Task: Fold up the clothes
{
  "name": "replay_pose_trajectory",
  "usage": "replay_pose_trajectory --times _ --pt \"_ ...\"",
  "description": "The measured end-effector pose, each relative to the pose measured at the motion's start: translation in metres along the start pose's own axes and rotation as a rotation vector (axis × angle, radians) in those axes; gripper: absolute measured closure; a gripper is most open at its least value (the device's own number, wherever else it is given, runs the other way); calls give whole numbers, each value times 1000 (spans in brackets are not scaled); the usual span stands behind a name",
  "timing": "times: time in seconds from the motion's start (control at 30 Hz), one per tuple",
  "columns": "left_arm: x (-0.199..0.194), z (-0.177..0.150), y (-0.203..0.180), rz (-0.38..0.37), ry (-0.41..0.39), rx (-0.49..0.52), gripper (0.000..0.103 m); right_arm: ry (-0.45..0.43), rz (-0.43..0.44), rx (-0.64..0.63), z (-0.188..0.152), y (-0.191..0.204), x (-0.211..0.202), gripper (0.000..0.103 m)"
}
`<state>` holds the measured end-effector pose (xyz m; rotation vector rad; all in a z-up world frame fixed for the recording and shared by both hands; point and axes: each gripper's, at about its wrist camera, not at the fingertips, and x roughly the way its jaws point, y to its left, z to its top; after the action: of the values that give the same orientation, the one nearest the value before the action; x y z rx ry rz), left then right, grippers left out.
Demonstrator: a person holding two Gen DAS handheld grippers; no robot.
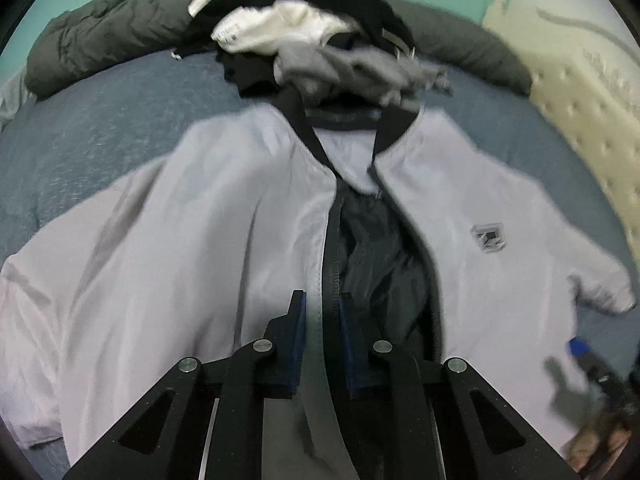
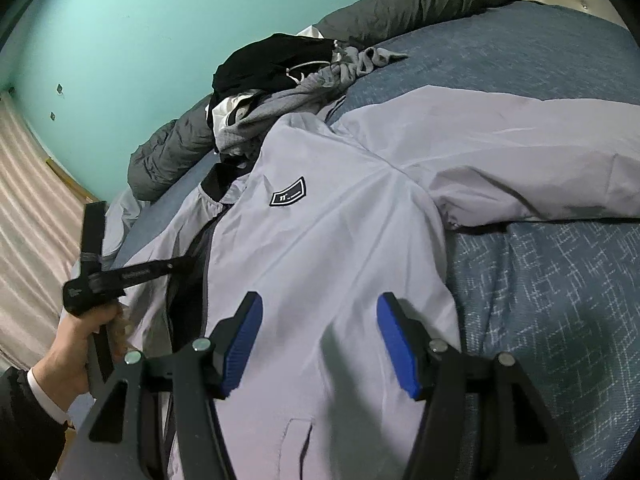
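Observation:
A pale lilac-grey zip jacket (image 1: pixel 208 216) lies front up and unzipped on the blue bedspread, its dark lining showing down the middle. My left gripper (image 1: pixel 322 312) is shut on the zipper edge of the jacket's left front panel. My right gripper (image 2: pixel 319 312) is open just above the other front panel (image 2: pixel 320 248), below its black chest badge (image 2: pixel 288 196). The right gripper also shows in the left wrist view (image 1: pixel 580 354), at the lower right. The left gripper shows in the right wrist view (image 2: pixel 176 266), at the zipper. One sleeve (image 2: pixel 520 168) lies spread to the right.
A heap of black, white and grey clothes (image 1: pixel 320 36) lies past the jacket's collar. A dark grey duvet (image 1: pixel 100 36) runs along the teal wall. A cream tufted headboard (image 1: pixel 592 92) stands on the right. The blue bedspread (image 2: pixel 552 300) lies bare right of the jacket.

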<state>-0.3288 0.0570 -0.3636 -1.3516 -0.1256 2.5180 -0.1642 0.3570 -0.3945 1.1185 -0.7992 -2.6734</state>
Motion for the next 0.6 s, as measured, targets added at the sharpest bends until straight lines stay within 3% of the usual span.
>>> replay_pose_trajectory --times 0.37,0.6 --pt "-7 21 -42 -95 -39 71 86 -10 5 32 2 -6 -1 42" --pt "3 14 -32 -102 -18 33 84 -4 7 36 1 -7 0 42"
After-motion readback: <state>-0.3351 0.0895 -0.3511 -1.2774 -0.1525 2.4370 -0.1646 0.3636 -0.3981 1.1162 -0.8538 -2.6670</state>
